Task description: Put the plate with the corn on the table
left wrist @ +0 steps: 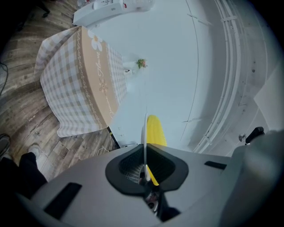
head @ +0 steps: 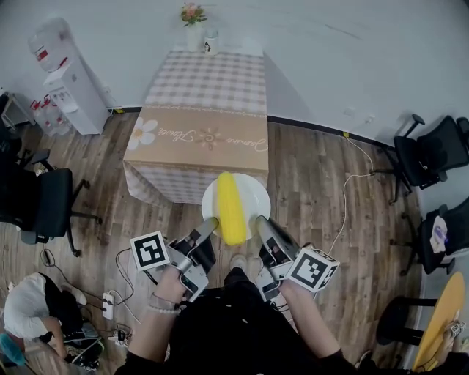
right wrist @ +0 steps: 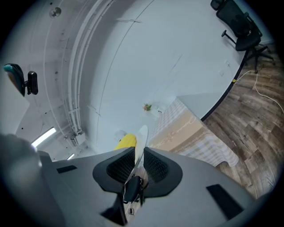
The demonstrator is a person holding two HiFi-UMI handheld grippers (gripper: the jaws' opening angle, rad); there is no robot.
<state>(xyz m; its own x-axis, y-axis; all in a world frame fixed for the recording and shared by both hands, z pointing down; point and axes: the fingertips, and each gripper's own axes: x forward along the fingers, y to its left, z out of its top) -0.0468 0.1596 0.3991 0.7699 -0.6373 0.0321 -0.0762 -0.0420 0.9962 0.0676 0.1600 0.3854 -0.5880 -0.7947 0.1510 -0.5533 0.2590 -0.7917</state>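
Note:
A white plate [head: 253, 193] with a yellow corn cob [head: 230, 208] on it hangs in the air above the wooden floor, just in front of the table [head: 198, 139]. The table wears a checked cloth with a tan runner. My left gripper [head: 210, 223] is shut on the plate's near left rim and my right gripper [head: 261, 222] is shut on its near right rim. In the left gripper view the plate [left wrist: 145, 133] shows edge-on between the pads, with the corn [left wrist: 156, 131] to its right. In the right gripper view the plate [right wrist: 141, 141] runs between the pads, with the corn [right wrist: 126, 141] on its left.
A vase of flowers [head: 193, 22] and a mug [head: 212, 41] stand at the table's far edge. A water dispenser [head: 67, 82] is at the left. Black office chairs [head: 44, 201] [head: 429, 155] stand on both sides, and cables and a power strip [head: 110, 300] lie on the floor.

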